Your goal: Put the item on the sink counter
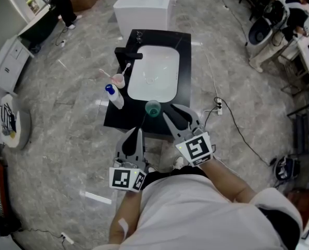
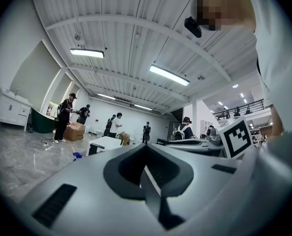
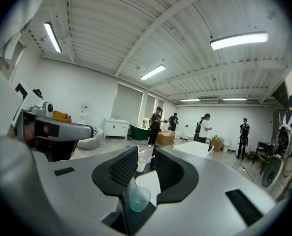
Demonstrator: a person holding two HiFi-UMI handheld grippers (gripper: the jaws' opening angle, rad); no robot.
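Observation:
A small translucent green cup (image 1: 153,108) stands upright on the front edge of the black sink counter (image 1: 184,41), just ahead of the white basin (image 1: 154,74). My right gripper (image 1: 171,112) hovers right beside it, jaws a little apart; the cup sits off its left fingertip, not between the pads. In the right gripper view the cup (image 3: 138,197) shows low in the gap, below the right gripper (image 3: 145,157). My left gripper (image 1: 138,133) hangs in front of the counter with its jaws together and nothing in them; in its own view the left gripper (image 2: 146,152) points out at the room.
On the counter's left side stand a blue-capped bottle (image 1: 114,97) and a pink cup with a toothbrush (image 1: 119,80), with a black tap (image 1: 128,54) behind them. A white bathtub (image 1: 144,4) lies beyond. A cable and power strip (image 1: 219,107) lie on the floor at right.

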